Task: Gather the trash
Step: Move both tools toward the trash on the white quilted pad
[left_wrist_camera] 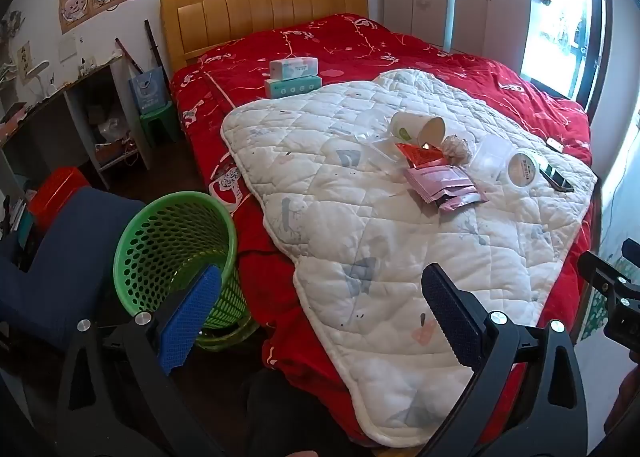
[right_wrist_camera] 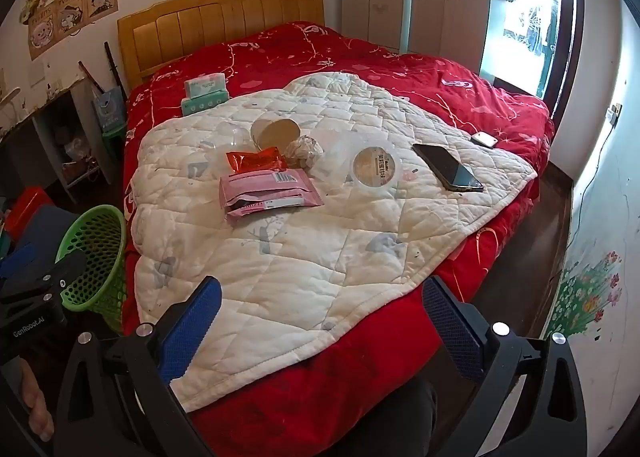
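Note:
Trash lies on a white quilted pad on the red bed: a tipped paper cup, an orange-red wrapper, pink packets, a crumpled paper ball and a clear plastic tub with a round label. A green mesh bin stands on the floor by the bed's left side. My left gripper is open and empty above the near bed edge. My right gripper is open and empty, well short of the trash.
A black phone and a small white device lie on the right of the bed. Two tissue boxes sit near the wooden headboard. A desk, a red box and a blue chair stand left of the bin.

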The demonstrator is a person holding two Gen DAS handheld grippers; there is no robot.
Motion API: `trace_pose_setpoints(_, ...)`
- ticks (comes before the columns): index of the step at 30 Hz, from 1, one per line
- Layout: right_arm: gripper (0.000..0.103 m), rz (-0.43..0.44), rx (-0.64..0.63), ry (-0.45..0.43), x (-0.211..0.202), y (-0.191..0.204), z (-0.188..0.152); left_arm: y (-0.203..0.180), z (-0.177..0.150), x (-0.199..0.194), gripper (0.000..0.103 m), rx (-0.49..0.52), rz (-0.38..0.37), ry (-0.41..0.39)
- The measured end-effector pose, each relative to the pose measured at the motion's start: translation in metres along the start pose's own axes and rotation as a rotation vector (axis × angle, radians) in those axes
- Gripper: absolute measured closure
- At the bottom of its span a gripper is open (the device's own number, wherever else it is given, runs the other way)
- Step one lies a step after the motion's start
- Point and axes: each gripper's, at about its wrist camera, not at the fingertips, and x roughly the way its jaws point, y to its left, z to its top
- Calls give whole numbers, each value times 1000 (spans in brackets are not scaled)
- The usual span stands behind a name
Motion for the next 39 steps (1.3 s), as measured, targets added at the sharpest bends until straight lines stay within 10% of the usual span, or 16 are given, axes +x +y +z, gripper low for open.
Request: trace_pose_setpoints(39,6,-4,-8,9,6,2,12,-6,-2,7,5,-2,-1,13)
